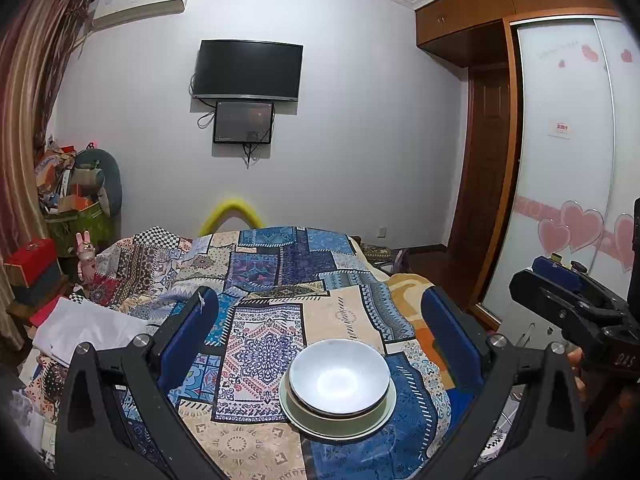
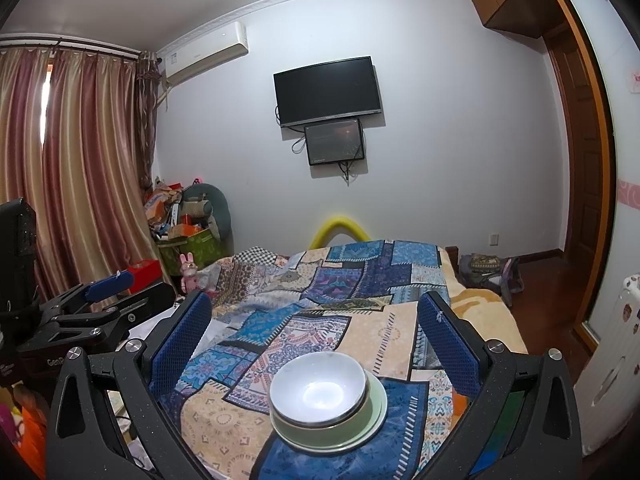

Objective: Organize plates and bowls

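Spreading across most of both views, the patchwork bedspread [image 1: 280, 280] covers a bed whose far end stops short of the white wall [image 1: 360, 120], where a dark TV [image 1: 247, 69] hangs above a smaller screen [image 1: 244, 122]. On the right side of the room a wardrobe [image 1: 568, 160] with pink heart stickers runs along the bed, with a strip of wooden floor [image 2: 536, 280] between them; on the left, striped curtains [image 2: 72, 160] and a heap of boxes [image 2: 184, 224] crowd the far corner.

Near the closer end of the bed sits the stack of dishes — a white bowl [image 1: 339, 376] nested in what looks like a second bowl, all resting on a pale green plate [image 1: 338, 420]. The bowl sits upright and toward the left of the plate, so more green rim shows on the right. Open cloth lies on every side of the stack.

The left gripper [image 1: 320, 336] has its 2 blue-padded fingers spread wide, holding nothing and touching nothing; the stack lies between and below them, toward the right finger. The right gripper [image 2: 316, 336] is likewise spread wide and empty, with the stack roughly centred between its fingers. Each gripper shows at the edge of the other's view — they are side by side, apart from each other.
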Demonstrator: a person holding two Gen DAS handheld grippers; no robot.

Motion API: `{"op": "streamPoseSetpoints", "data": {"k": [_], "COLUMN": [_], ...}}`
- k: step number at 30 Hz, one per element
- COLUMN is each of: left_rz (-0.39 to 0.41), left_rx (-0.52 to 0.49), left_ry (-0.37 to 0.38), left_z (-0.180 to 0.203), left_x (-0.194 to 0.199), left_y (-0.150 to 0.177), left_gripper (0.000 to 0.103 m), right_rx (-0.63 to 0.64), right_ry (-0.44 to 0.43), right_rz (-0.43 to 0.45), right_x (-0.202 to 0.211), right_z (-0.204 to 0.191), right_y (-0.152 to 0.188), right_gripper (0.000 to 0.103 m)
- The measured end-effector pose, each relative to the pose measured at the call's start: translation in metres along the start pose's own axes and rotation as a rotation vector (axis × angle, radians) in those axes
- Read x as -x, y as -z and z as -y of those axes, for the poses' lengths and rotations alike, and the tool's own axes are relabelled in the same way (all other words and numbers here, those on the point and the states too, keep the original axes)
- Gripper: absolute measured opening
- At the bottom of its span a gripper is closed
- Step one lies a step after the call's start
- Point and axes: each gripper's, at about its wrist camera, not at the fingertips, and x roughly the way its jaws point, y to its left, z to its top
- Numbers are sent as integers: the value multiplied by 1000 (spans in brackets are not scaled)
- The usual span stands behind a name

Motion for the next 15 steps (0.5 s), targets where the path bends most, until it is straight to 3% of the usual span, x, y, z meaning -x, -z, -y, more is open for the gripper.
{"op": "streamPoseSetpoints", "data": {"k": [15], "left_rz": [9], "left_rx": [3], "left_ry": [9], "left_z": [-1], "left_x": [0], "left_y": [-3], "left_gripper": [103], "right_rx": [3], "right_ry": [0], "right_rz": [3], "right_x": [3], "right_z": [0], "right_y": [1], "right_gripper": [103]}}
